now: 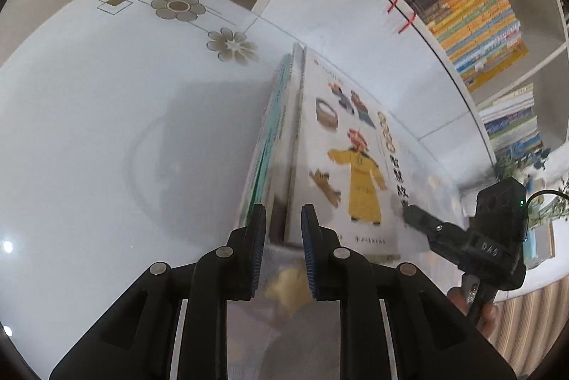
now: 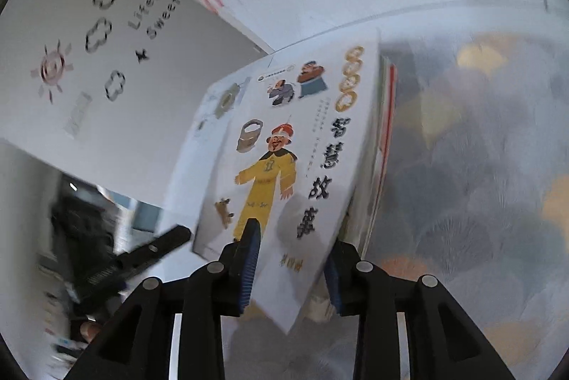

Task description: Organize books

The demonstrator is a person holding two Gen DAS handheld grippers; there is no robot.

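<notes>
With the picture book (image 2: 284,166) and the thin books (image 1: 274,138) behind it on edge on the bench (image 1: 106,131), both my left tongs (image 1: 283,239) and right tongs (image 2: 290,268) straddling them slightly agape, I should release gradually, squaring the spines.

On the white picture book (image 2: 284,145) I can read large black Chinese characters running down the right of its cover, "智慧故事"; the smaller lines beside them are too blurred for me. In the upper left of the right wrist view, a white wall panel (image 2: 106,67) carries the words "Life is Sweet". In the left wrist view, lower right, I make out "DAS" embossed on the black body of the other gripper (image 1: 490,248). The shelved book spines (image 1: 473,20) at upper right bear print I cannot read.
</notes>
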